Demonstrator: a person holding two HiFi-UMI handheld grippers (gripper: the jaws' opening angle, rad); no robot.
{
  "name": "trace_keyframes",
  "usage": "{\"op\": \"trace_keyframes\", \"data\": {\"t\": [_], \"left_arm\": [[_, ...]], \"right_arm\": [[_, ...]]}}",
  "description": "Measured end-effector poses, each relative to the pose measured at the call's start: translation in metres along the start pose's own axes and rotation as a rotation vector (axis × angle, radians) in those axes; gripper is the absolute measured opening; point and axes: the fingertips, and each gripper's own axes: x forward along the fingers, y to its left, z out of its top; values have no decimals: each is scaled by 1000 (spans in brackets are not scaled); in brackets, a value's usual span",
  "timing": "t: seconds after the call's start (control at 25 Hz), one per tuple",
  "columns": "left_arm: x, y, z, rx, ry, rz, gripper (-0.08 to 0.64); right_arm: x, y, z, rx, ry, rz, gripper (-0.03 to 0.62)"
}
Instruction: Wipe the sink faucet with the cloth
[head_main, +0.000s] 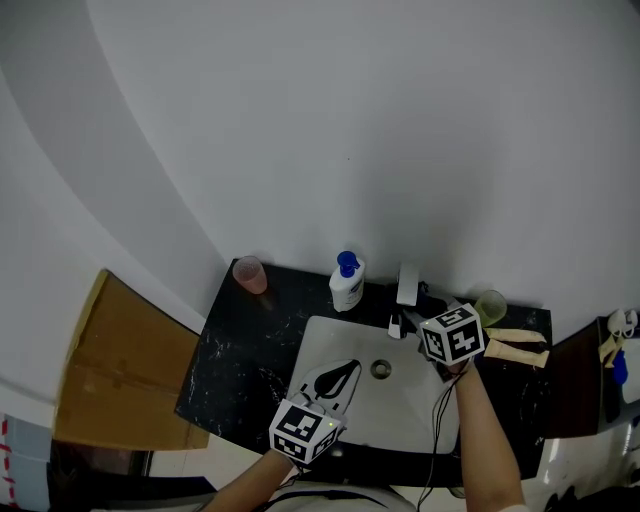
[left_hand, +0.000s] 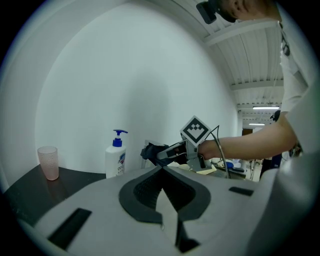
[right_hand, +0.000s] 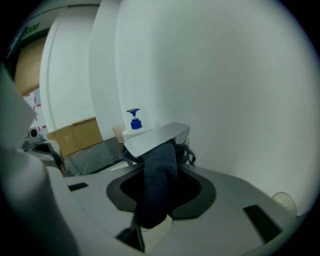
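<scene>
At the sink faucet (head_main: 407, 285), I had the right gripper (right_hand: 161, 159) clamped on the dark cloth (right_hand: 156, 185).
The cloth stood up between the part-open jaws, and its far end touched the underside of the white spout at the back of the sink (head_main: 318, 340). My left gripper (left_hand: 161, 171) hung over the basin, jaws together with nothing between them. A soap bottle (head_main: 347, 283) stood just left of the faucet on the black counter (head_main: 240, 340).

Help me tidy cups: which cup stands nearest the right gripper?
The green cup, right of the faucet; the pink cup stands left of the soap bottle.
</scene>
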Motion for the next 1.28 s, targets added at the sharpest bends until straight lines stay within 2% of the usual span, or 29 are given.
{"op": "trace_keyframes", "data": {"t": [0.12, 0.24, 0.32, 0.44, 0.6, 0.76, 0.84, 1.0, 1.08, 1.2, 1.28], "left_arm": [[3, -3, 1, -2, 0, -6, 0], [6, -3, 1, -5, 0, -8, 0], [8, -4, 1, -7, 2, -9, 0], [8, -4, 1, -10, 3, -9, 0], [7, -3, 1, -10, 1, -4, 0], [7, -1, 1, -11, 4, -4, 0], [8, -1, 2, -11, 4, -10, 0], [9, -3, 5, -14, -9, -26, 0], [12, -5, 7, -11, -13, -34, 0], [15, -9, 11, -2, -22, -50, 0], [14, -12, 11, 3, -23, -56, 0]], "right_arm": [[-9, 22, -8, -23, 29, 72, 127], [-18, 49, -18, -97, 95, 170, 127], [-19, 55, -21, -122, 118, 198, 127], [-12, 43, -16, -108, 107, 178, 127], [3, 11, -1, -62, 46, 81, 129], [3, 7, 1, -43, 17, 38, 129], [-2, 17, -4, -42, 21, 62, 127], [-18, 54, -19, -113, 90, 202, 127], [-22, 62, -23, -138, 114, 245, 128], [-18, 57, -22, -129, 113, 249, 129], [-10, 41, -15, -116, 91, 187, 128]]}}
